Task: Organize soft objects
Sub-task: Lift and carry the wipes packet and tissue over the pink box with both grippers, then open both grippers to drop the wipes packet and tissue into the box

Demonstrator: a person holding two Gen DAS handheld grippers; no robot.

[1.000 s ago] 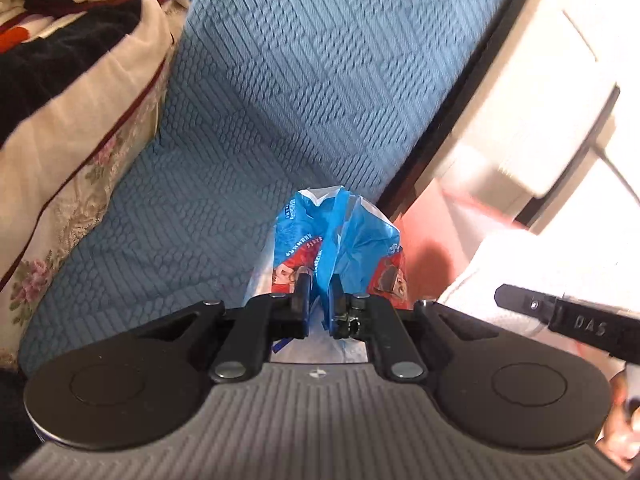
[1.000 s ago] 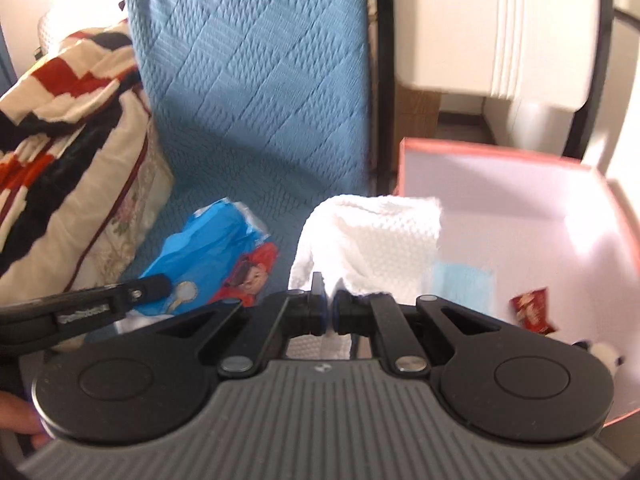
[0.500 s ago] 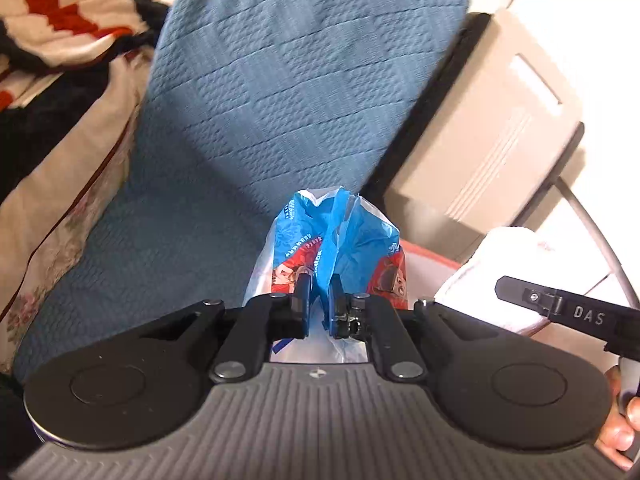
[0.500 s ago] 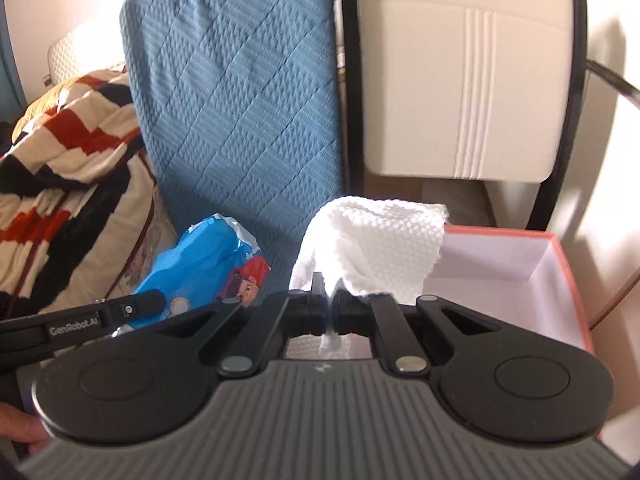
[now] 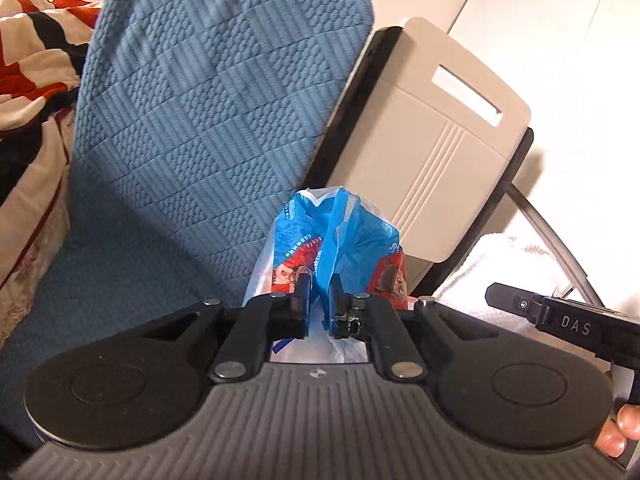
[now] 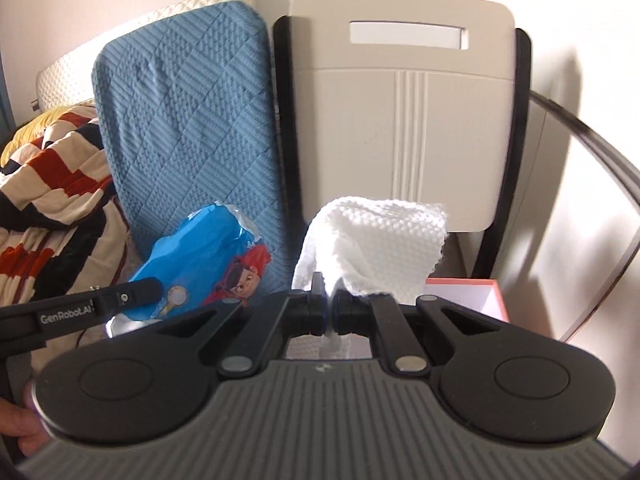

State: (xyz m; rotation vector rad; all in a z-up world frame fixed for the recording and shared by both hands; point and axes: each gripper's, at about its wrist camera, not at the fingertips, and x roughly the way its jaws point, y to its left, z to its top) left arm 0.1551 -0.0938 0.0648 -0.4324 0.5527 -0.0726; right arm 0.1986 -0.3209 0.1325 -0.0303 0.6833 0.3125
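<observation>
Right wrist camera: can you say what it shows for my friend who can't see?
The right hand-held gripper pinches a white bumpy towel in front of a beige chair back. To its left, the other hand-held gripper holds a blue cartoon bag by a blue cushion.

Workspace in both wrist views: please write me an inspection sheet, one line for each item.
Surface: blue quilted cushion, standing upright.
Job's things: blue printed plastic bag, white textured cloth, both lifted.
Clutter: striped blanket; pink-rimmed box, only partly seen.
Tongs: left tongs shut on the bag; right tongs shut on the cloth.
Cables: nothing seen.
Surroundings: beige chair back with a black frame, pale wall.
</observation>
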